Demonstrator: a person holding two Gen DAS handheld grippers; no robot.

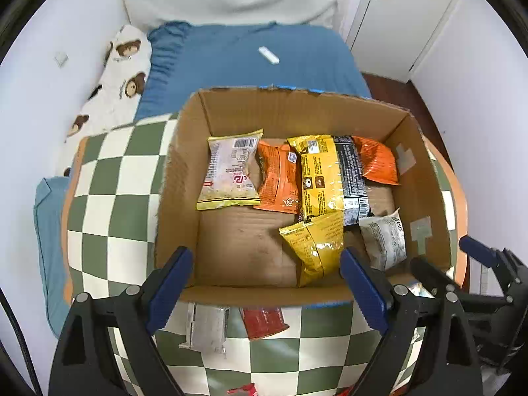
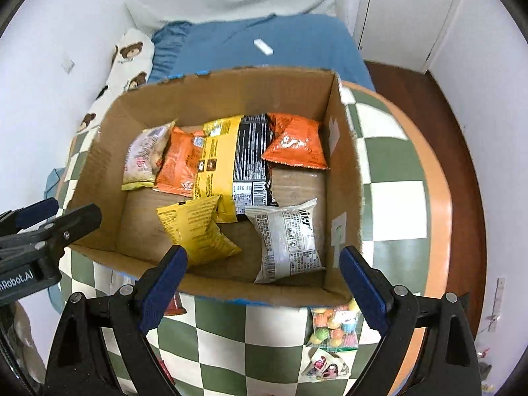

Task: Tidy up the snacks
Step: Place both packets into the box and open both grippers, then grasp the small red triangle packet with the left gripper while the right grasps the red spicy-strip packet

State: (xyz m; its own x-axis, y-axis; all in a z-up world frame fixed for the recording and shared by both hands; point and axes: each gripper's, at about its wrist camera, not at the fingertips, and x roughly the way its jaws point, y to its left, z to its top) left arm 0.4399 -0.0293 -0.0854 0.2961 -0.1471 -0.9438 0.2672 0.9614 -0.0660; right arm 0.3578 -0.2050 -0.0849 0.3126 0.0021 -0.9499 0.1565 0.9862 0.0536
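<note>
An open cardboard box [image 1: 184,178] [image 2: 343,178] stands on a green-and-white checkered table [image 1: 112,178] [image 2: 392,198]. Inside lie several snack packs: a pale one [image 1: 231,171], orange ones [image 1: 279,178] [image 2: 297,145], yellow ones [image 1: 316,178] [image 2: 194,227], a black one [image 2: 252,161] and a white one [image 2: 287,244]. My left gripper [image 1: 265,283] is open and empty above the box's near wall. My right gripper [image 2: 264,280] is open and empty above the same wall, further right. On the table in front lie a silver pack [image 1: 206,328], a red pack [image 1: 264,321] and a colourful candy bag [image 2: 335,328].
A bed with a blue sheet [image 1: 250,59] and a bear-print pillow [image 1: 115,82] lies behind the table. White doors [image 1: 396,16] and dark wood floor [image 2: 462,132] are at the right. A small pictured pack [image 2: 326,368] lies near the table's front edge.
</note>
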